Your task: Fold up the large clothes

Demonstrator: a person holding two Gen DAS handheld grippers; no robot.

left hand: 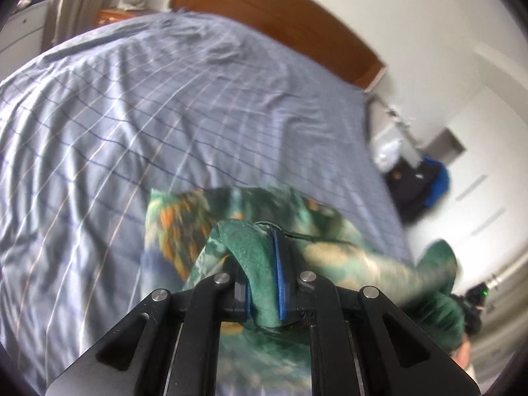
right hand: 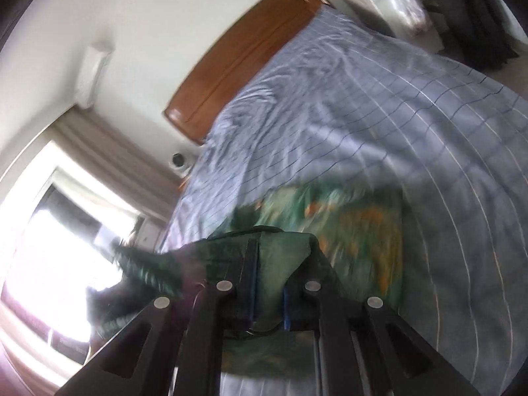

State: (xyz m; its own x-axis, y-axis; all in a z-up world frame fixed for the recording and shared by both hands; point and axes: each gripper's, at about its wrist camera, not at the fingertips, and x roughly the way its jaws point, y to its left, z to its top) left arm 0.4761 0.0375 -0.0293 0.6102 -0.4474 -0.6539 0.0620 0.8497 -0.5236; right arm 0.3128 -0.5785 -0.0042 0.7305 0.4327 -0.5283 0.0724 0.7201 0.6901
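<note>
My left gripper (left hand: 264, 264) and right gripper (right hand: 269, 280) each clamp an edge of the green patterned garment (left hand: 184, 224), its body trailing ahead of both over the striped bedsheet (left hand: 132, 115), long axis stretched between my hands, neither nearer.

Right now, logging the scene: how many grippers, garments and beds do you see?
Grippers: 2, left gripper and right gripper, both shut on the garment
Garment: 1
Bed: 1
Total: 4
</note>
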